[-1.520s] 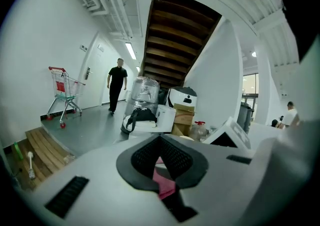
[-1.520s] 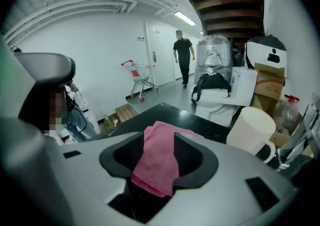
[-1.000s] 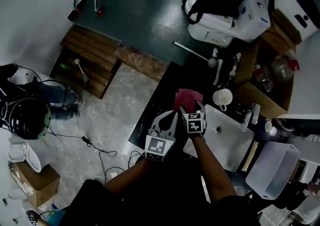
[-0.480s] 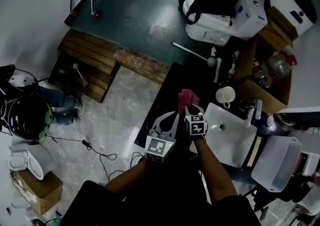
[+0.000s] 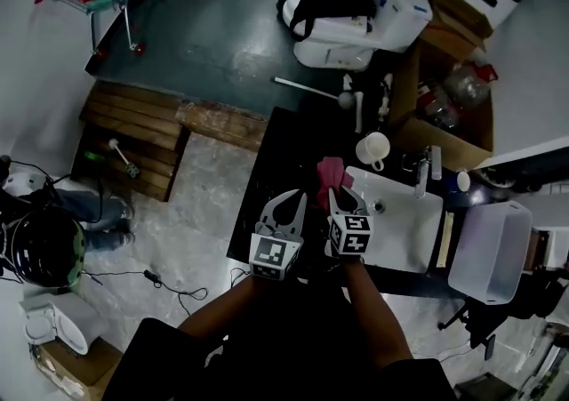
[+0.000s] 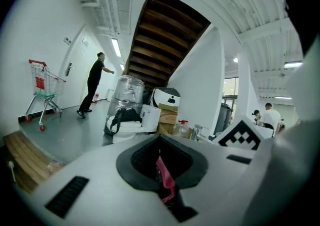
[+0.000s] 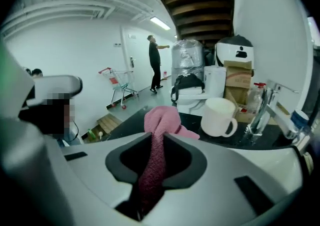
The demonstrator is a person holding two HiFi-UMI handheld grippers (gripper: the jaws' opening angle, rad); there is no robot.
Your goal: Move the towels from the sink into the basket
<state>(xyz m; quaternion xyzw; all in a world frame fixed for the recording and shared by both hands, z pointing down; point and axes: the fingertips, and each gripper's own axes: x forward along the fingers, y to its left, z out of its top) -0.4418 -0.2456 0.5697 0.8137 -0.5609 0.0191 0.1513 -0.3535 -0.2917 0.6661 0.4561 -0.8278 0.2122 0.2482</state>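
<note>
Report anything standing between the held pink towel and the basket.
Nothing visible blocks it. Between the pink terry towel, pinched in the right hand-held gripper, and the pale plastic basket lies only the white sink; its metal tap stands at the far rim.

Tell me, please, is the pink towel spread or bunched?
Bunched: the pink towel forms a narrow rope in the right gripper, whose jaws have just closed on it.

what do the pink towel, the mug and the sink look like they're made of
The pink towel looks like soft looped cloth, likely terry or microfibre: it has a nubby pile and bunches into folds.
The mug is probably glazed ceramic: smooth, opaque white, thick-walled, though plastic can't be ruled out.
The sink is a smooth white basin, ceramic or enamel by its look; the picture is too dim to say which.
</note>
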